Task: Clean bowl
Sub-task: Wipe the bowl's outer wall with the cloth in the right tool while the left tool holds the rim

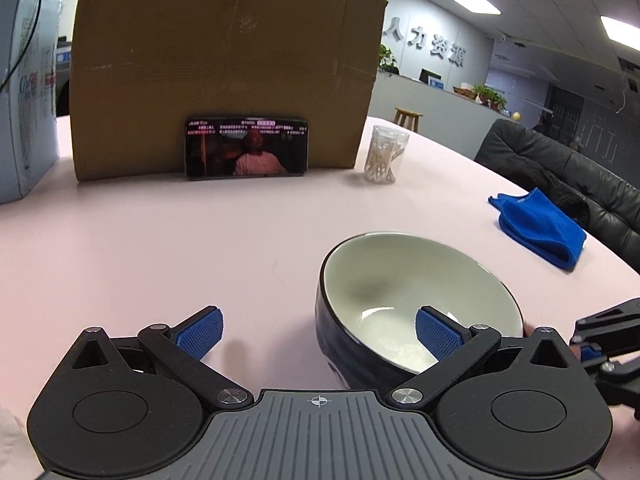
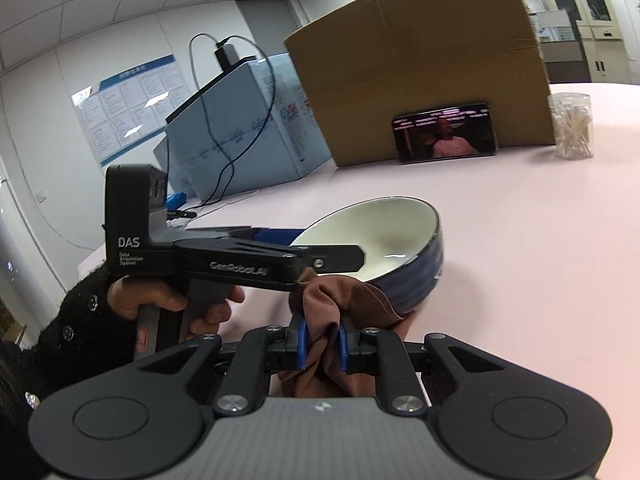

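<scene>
A dark blue bowl (image 1: pixel 420 304) with a white inside is tilted toward me on the pink table (image 1: pixel 160 248). My left gripper (image 1: pixel 320 334) is open wide, its right finger inside the bowl and its left finger outside, straddling the near rim. The bowl also shows in the right wrist view (image 2: pixel 400 248), tilted, with the left gripper's finger (image 2: pixel 340 258) reaching into it. My right gripper (image 2: pixel 322 346) is shut on a brown cloth (image 2: pixel 332 308) that touches the bowl's outer wall near its base.
A cardboard box (image 1: pixel 224 68) stands at the back with a phone (image 1: pixel 246 148) leaning on it. A jar of cotton swabs (image 1: pixel 386 154) stands to its right. A blue cloth (image 1: pixel 540 228) lies at the table's right edge. A pale blue box (image 1: pixel 24 100) stands at left.
</scene>
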A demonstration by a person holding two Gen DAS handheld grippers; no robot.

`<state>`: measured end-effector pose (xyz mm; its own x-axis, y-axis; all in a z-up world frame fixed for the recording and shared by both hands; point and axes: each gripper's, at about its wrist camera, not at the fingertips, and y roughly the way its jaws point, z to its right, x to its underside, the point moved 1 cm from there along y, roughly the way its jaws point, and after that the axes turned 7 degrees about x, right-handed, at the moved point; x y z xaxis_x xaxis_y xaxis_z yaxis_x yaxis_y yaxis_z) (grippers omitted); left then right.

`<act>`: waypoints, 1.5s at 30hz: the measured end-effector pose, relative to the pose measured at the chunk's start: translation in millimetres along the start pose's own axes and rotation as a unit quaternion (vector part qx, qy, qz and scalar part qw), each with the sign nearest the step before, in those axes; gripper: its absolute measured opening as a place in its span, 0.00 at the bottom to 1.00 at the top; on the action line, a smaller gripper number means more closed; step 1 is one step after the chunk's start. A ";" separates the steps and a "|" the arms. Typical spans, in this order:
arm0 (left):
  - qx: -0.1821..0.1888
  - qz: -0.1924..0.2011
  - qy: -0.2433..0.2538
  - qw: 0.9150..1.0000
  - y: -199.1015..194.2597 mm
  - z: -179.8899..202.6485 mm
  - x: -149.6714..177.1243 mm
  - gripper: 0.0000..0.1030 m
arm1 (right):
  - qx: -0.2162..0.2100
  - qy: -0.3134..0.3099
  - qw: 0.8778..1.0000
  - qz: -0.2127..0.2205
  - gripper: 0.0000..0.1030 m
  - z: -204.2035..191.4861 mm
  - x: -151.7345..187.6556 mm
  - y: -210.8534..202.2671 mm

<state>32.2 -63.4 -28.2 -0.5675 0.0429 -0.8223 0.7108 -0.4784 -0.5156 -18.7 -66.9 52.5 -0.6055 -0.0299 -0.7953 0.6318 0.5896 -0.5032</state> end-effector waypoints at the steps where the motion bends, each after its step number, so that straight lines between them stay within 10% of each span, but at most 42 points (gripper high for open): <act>1: 0.001 -0.001 -0.004 1.000 0.1 -1.4 0.2 1.00 | 0.009 0.003 1.000 0.003 0.18 2.1 -0.6 -1.2; 38: 0.018 -0.005 -0.026 0.999 5.4 -0.6 2.8 1.00 | -0.033 -0.017 0.999 -0.015 0.18 -15.1 -3.4 14.0; 45: 0.018 -0.005 -0.026 0.999 4.7 -3.2 3.8 1.00 | 0.015 0.003 1.000 0.007 0.19 4.1 -6.7 -0.4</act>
<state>34.8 -62.7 -34.5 -0.5964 0.0029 -0.8027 0.6894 -0.5103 -0.5140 -12.9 -70.2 56.6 -0.5985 -0.0167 -0.8010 0.6547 0.5660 -0.5010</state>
